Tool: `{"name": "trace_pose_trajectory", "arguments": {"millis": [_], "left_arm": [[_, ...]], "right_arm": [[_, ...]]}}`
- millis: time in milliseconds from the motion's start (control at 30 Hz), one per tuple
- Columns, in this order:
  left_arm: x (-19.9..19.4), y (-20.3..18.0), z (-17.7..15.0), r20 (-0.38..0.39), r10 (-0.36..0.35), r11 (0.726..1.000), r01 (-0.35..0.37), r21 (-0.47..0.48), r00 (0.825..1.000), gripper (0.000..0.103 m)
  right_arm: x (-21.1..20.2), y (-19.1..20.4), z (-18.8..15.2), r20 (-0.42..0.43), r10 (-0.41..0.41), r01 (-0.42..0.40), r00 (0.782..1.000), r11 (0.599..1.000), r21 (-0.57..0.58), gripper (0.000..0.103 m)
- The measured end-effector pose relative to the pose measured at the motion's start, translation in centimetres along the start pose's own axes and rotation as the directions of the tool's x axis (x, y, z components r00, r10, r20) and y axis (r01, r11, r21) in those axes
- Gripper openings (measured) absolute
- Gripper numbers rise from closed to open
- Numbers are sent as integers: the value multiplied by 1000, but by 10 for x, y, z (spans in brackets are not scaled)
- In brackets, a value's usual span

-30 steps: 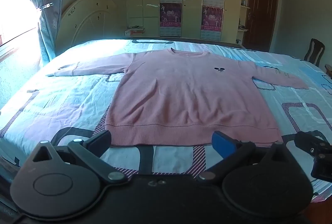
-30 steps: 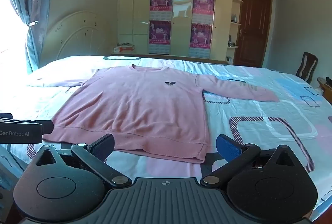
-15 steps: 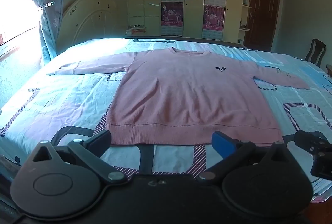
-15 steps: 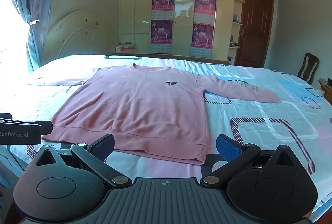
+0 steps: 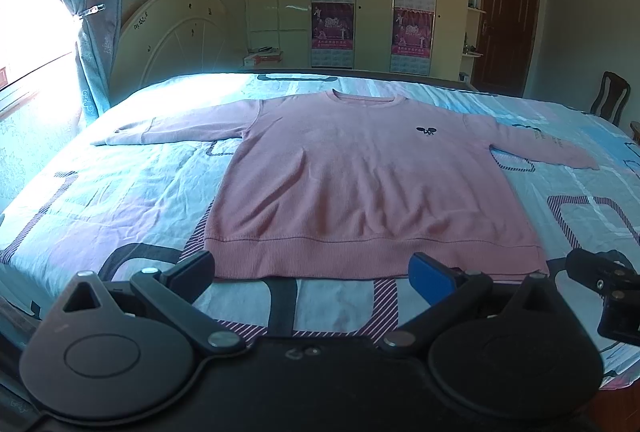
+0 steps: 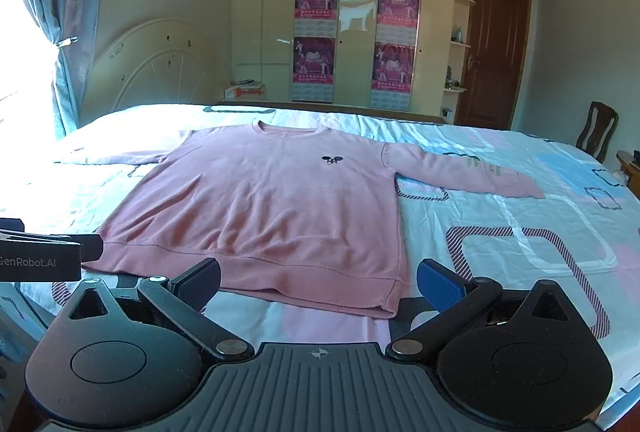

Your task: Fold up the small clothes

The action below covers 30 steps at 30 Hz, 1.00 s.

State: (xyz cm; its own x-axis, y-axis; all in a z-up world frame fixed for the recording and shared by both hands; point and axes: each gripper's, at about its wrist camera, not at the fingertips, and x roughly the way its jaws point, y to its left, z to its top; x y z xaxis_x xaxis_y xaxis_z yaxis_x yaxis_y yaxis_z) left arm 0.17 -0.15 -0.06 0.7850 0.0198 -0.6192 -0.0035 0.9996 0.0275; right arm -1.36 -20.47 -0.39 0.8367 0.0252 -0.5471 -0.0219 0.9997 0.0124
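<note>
Sweater (image 5: 360,184) lies flat across the bed (image 5: 120,192), hem at its near edge, lettering on one sleeve seemingly illegible, before the wide-apart left gripper (image 5: 312,268), marked "GenRobot.AI", and the wide-apart right gripper (image 6: 318,278).

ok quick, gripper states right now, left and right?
Left gripper: open, holding nothing, just short of the pink sweater hem.
Right gripper: open, empty, at the hem's right corner.
</note>
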Motion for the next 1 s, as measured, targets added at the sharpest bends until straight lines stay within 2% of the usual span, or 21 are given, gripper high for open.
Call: {"name": "trace_pose_trajectory", "arguments": {"millis": [1000], "left_arm": [[0, -4, -4, -1, 6, 1000, -6, 1, 1000, 103]], "right_arm": [[2, -2, 0, 1, 6, -6, 1000, 1000, 2, 103]]}}
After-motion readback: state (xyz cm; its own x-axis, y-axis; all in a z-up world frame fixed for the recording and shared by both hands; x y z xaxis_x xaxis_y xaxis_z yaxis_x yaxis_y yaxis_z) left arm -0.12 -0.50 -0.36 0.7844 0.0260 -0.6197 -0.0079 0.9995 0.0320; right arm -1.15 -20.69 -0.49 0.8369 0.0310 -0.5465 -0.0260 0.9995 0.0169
